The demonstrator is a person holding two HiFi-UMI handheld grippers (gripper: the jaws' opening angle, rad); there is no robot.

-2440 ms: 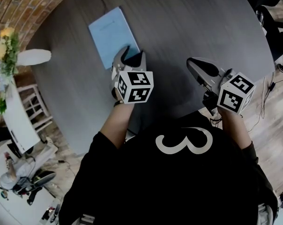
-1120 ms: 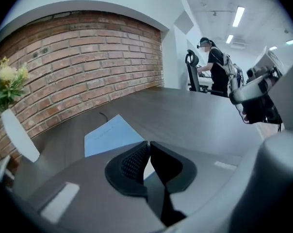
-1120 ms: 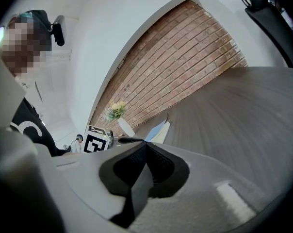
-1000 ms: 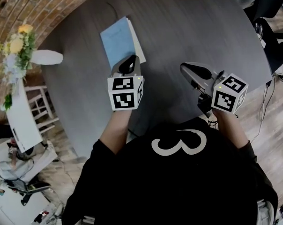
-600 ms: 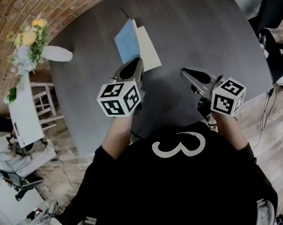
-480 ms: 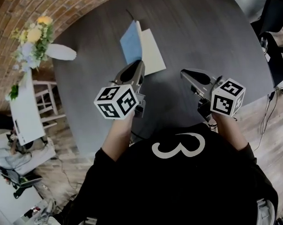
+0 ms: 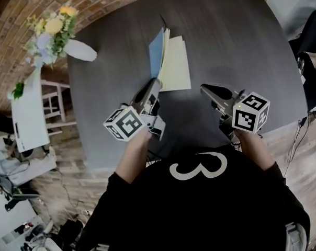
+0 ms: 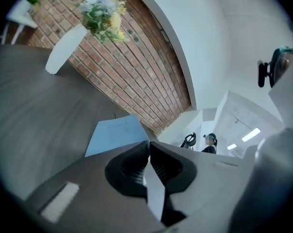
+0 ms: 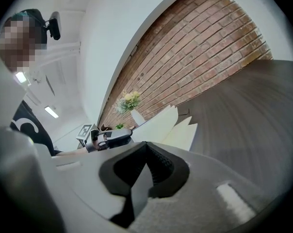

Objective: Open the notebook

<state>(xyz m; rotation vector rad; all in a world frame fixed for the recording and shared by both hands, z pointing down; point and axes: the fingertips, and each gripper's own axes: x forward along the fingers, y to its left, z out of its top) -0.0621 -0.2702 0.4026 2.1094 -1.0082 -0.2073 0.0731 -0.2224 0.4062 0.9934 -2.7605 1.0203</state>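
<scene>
The left tool [image 8: 149, 142] has its jaws pressed nearly together, and I judge them to be pinching the near corner of the blue cover [image 8: 115, 134], whose edge runs into the tips. In the head view that cover [image 7: 156, 48] stands almost on edge above the cream pages [image 7: 175, 67], so the notebook [image 7: 171, 61] is about half open. It lies on the dark desk [image 7: 231, 35], just beyond the left tool [image 7: 153, 83].

The right tool [image 9: 145, 143] has its jaws together with nothing between them. It hangs above bare desk to the right of the notebook, not touching it [image 7: 204, 88]. From its view a few loose pages [image 9: 161, 123] fan upward with the cover.

To finish well, the cover should swing round its spine and down to the left, toward the side where the vase [image 7: 80, 50] stands, not be dragged along the desk. The pinch should stay light so the corner does not crease. If the block starts to lift or slide, the right tool could press on the right-hand pages. The release is best saved until the cover lies flat.
</scene>
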